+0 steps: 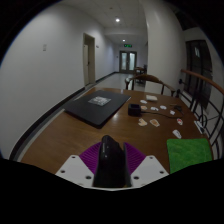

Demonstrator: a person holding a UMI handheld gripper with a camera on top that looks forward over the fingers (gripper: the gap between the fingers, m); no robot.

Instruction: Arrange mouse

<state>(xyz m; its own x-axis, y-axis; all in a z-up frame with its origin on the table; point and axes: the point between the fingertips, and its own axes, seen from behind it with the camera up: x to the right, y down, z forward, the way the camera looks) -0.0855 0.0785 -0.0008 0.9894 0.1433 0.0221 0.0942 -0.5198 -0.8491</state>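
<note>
My gripper (pixel 110 160) is shut on a black mouse (pixel 108 164), held upright between the two purple pads (pixel 92 157) above the near end of a wooden table (pixel 70 135). The mouse fills the gap between the fingers and hides the tabletop just ahead of them. A black mouse mat (pixel 98 107) with a white label lies flat on the table well beyond the fingers, toward the left.
A green square (pixel 190 153) lies on the table to the right of the fingers. Several small white cards (pixel 158 122) and a dark cup (pixel 134 108) sit farther back on the right. A railing runs along the right side. A corridor with doors lies beyond.
</note>
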